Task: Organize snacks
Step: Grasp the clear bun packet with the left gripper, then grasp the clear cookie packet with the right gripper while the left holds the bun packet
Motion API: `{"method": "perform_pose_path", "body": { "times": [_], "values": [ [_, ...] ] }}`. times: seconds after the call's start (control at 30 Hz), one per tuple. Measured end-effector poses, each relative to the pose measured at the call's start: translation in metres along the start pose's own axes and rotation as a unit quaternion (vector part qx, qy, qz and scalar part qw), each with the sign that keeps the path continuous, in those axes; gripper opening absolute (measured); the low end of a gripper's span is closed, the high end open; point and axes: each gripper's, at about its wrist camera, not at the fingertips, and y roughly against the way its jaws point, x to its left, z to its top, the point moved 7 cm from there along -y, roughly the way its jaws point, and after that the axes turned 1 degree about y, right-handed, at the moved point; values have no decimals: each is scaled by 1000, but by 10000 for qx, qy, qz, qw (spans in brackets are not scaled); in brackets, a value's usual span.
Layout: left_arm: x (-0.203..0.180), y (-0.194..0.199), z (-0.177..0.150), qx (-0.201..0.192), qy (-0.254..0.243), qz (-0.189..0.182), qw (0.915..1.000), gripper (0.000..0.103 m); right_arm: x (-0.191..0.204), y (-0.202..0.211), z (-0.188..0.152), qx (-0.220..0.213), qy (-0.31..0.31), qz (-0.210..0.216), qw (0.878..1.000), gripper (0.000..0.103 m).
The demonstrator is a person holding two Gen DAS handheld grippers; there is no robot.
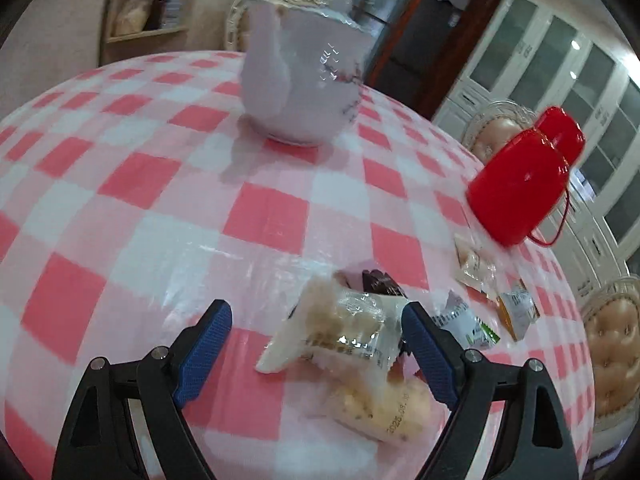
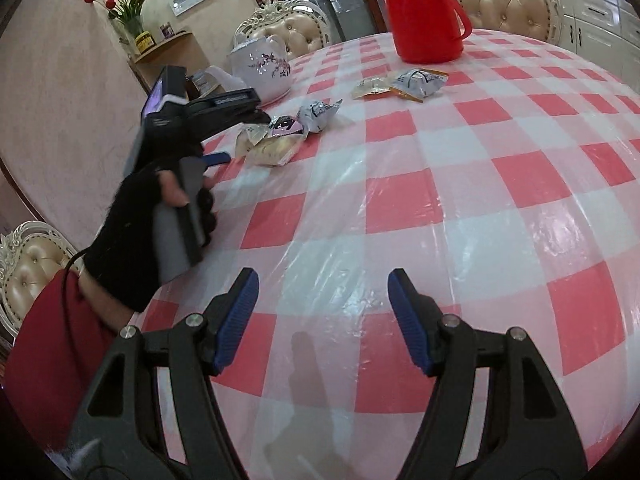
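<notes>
My left gripper (image 1: pixel 316 316) is open just above the table, its blue fingers on either side of a clear-wrapped pale pastry (image 1: pixel 344 336). A second pastry pack (image 1: pixel 380 404) lies nearer me, and a dark snack pack (image 1: pixel 380 282) sits behind. A white and green packet (image 1: pixel 466 322) lies right of the right finger. Two more packets (image 1: pixel 476 266) (image 1: pixel 518 312) lie further right. My right gripper (image 2: pixel 322 280) is open and empty over bare tablecloth. In the right wrist view the left gripper (image 2: pixel 240 132) is at the snack pile (image 2: pixel 276 148), and two packets (image 2: pixel 400 84) lie near the flask.
A white teapot (image 1: pixel 300 80) stands at the table's far side, and also shows in the right wrist view (image 2: pixel 264 68). A red thermos flask (image 1: pixel 520 180) (image 2: pixel 420 16) stands near the far-right packets. Cushioned chairs (image 1: pixel 612 344) ring the pink checked table (image 1: pixel 160 200).
</notes>
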Motion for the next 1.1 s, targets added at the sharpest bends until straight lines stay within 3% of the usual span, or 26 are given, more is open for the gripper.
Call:
{"method": "perform_pose_path", "body": {
  "times": [0.03, 0.07, 0.1, 0.2, 0.37, 0.57, 0.73, 1.0, 1.1],
  "values": [
    [-7, 2, -2, 27, -209, -167, 9996, 53, -1, 0, 0, -1, -22, 19, 10000, 70],
    [-10, 8, -5, 29, -326, -268, 9991, 44, -2, 0, 0, -4, -59, 37, 10000, 70],
    [-10, 19, -9, -81, -365, -327, 9988, 43, -3, 1, 0, 3, -96, 47, 9999, 70],
    [-1, 52, -24, -330, -362, -453, 9978, 42, -7, 3, -1, -8, -193, 86, 9998, 70],
    [29, 126, -53, -819, -391, -286, 9955, 42, -12, 8, -1, -29, -310, 110, 9995, 70],
    [61, 177, -107, -831, -73, -223, 9963, 43, -4, 9, 0, -95, -61, 34, 9999, 71],
    [63, 177, -119, -734, 88, -369, 9966, 44, 17, -23, 14, 145, 291, 291, 9990, 72],
    [60, 153, -117, -450, -19, -387, 9982, 46, 36, -106, 71, 509, 872, 139, 9948, 75],
    [66, 143, -119, -275, 138, -419, 9987, 46, 49, -140, 94, 693, 1481, 121, 9865, 79]
  ]
}}
